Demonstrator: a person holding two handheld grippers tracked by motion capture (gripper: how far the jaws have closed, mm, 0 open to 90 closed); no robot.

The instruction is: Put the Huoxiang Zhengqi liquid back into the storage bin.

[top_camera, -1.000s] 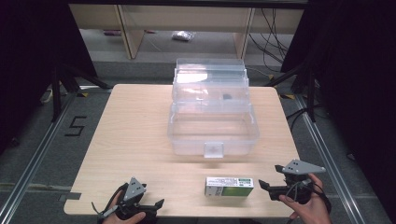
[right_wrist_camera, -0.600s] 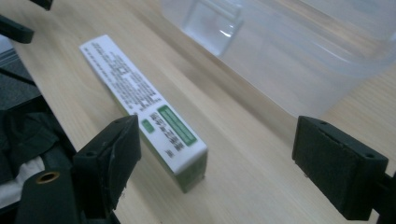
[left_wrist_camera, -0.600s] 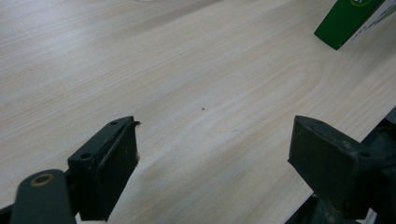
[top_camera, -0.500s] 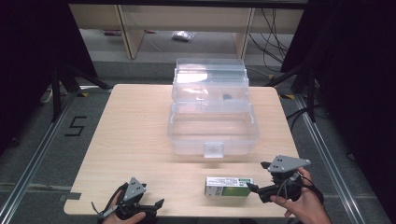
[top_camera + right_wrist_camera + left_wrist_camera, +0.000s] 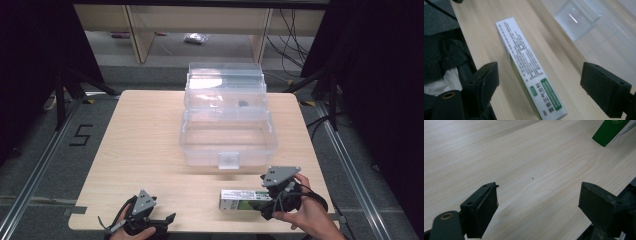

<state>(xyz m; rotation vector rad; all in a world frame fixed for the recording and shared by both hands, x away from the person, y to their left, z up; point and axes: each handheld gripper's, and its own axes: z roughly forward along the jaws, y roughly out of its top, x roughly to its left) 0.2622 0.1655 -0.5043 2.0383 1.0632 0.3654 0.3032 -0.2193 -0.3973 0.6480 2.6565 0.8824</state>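
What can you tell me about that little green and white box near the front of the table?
The small carton is a long, slim cardboard pack, white with green panels and fine printed text. It looks closed and lies flat on the wooden table, just in front of the clear plastic bin without touching it. The right gripper has its open jaws on either side of one end, not yet clamping it.

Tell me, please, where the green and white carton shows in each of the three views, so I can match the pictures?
High view: the green and white carton lies near the table's front edge, right of centre, at the right gripper.
Left gripper view: its green corner sits at top right.
Right gripper view: it lies centre, between the open jaws.
Shared landmark: the light wooden table.
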